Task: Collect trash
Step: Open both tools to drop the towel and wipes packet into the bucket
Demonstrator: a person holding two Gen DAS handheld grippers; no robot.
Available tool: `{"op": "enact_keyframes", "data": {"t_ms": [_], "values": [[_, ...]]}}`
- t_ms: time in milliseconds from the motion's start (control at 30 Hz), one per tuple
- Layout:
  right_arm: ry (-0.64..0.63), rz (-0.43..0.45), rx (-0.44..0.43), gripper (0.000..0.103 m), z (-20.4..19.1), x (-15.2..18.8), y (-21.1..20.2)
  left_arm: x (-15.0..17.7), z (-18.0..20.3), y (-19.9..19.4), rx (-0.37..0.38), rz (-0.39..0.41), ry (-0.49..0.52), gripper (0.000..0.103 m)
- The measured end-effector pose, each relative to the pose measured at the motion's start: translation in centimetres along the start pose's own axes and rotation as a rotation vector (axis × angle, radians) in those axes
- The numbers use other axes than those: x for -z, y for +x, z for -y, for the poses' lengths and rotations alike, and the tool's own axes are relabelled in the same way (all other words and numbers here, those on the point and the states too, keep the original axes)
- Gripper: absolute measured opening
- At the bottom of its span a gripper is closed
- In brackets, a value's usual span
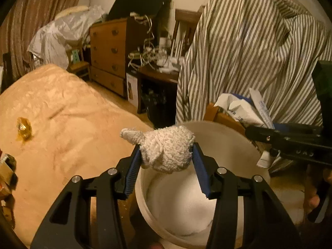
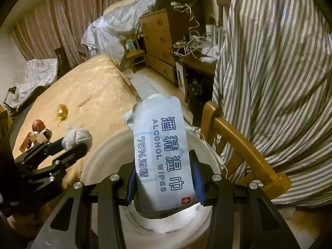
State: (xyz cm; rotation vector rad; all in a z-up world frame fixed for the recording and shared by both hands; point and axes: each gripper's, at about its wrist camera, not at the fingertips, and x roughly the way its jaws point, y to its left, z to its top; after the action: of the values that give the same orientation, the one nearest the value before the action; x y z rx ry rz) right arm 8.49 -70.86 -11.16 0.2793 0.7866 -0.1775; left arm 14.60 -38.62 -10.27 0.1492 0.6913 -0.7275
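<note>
My left gripper (image 1: 166,151) is shut on a crumpled white cloth wad (image 1: 166,147) and holds it over the near rim of a white bin (image 1: 224,132). The wad also shows in the right wrist view (image 2: 77,138), left of the bin (image 2: 99,155). My right gripper (image 2: 164,172) is shut on an alcohol wipes packet (image 2: 161,145), held above the bin's opening. The packet also shows in the left wrist view (image 1: 247,110). An amber plastic wrapper (image 1: 24,129) lies on the tan bedspread (image 1: 68,124); it also shows in the right wrist view (image 2: 62,112).
A wooden chair (image 2: 238,137) draped with striped cloth (image 2: 280,62) stands right of the bin. A dresser (image 1: 110,56) and a cluttered side table (image 1: 159,70) stand at the back. Small boxes and a red round object (image 2: 38,125) lie at the bed's left edge.
</note>
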Motion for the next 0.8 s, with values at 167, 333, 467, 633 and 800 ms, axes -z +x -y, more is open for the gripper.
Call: {"op": "enact_keyframes", "data": {"t_ms": [167,333,467,633,800], "values": [[0.009,-0.015,-0.015,0.050,-0.3,1.1,1.0,0.6,0.4,1.0,-0.009,-0.023,0.023,0.062],[0.030,0.012,-0.017,0.066,-1.3,2.0,-0.1,0.3,0.3,0.2,-0.027,0.002,0.024,0.077],[0.049,0.036,-0.015,0.066,-1.0,2.2,-1.0,0.3,0.2,0.0,-0.035,0.008,0.022,0.078],[0.036,0.085,-0.037,0.066,-2.3,2.4,-2.5,0.6,-1.0,-1.2,-0.045,0.020,-0.005,0.078],[-0.067,0.173,-0.132,0.069,-8.4,3.2,-4.1,2.6,-5.3,-4.3,-0.112,0.045,-0.058,0.079]]}}
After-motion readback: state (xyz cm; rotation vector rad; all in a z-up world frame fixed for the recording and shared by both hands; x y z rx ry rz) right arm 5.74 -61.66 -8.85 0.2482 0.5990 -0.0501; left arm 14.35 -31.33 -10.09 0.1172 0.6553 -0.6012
